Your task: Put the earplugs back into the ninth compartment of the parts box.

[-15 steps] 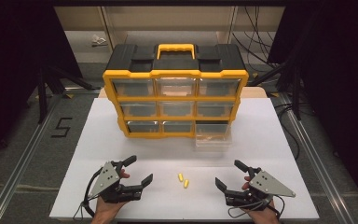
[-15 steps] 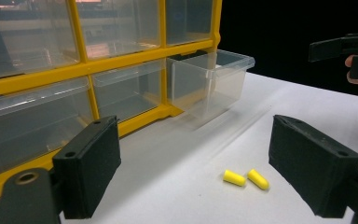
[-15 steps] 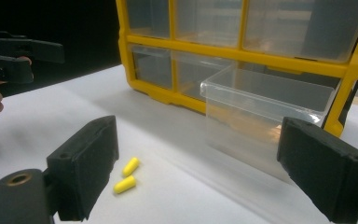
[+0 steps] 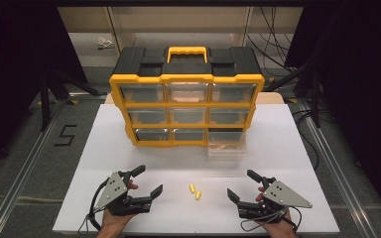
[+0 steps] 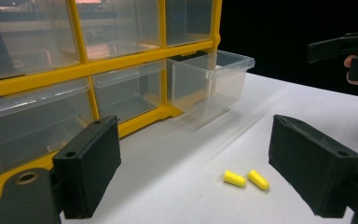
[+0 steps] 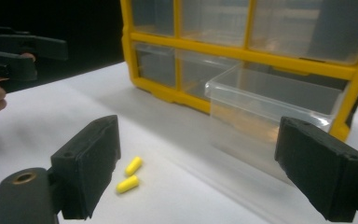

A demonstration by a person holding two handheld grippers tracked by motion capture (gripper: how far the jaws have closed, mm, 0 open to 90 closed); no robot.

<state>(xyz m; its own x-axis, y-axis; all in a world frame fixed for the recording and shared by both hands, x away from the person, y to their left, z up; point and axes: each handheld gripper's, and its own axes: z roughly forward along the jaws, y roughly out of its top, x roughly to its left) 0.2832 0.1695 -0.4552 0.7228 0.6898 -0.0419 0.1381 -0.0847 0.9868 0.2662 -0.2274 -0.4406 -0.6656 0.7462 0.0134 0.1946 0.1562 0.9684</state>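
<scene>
Dark curtains ring a white tabletop bearing a yellow-and-black drawer organizer.
Left gripper and right gripper both gape wide, empty, near the front edge; two yellow earplugs lie between them, the clear drawer pulled out.

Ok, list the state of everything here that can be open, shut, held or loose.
Yellow and black plastic organizer: upright on the white table.
Clear bottom-right drawer: pulled out.
Other clear drawers: pushed in.
Two yellow foam earplugs: loose, side by side.
Left gripper: open, nothing held.
Right gripper: open, nothing held.
</scene>
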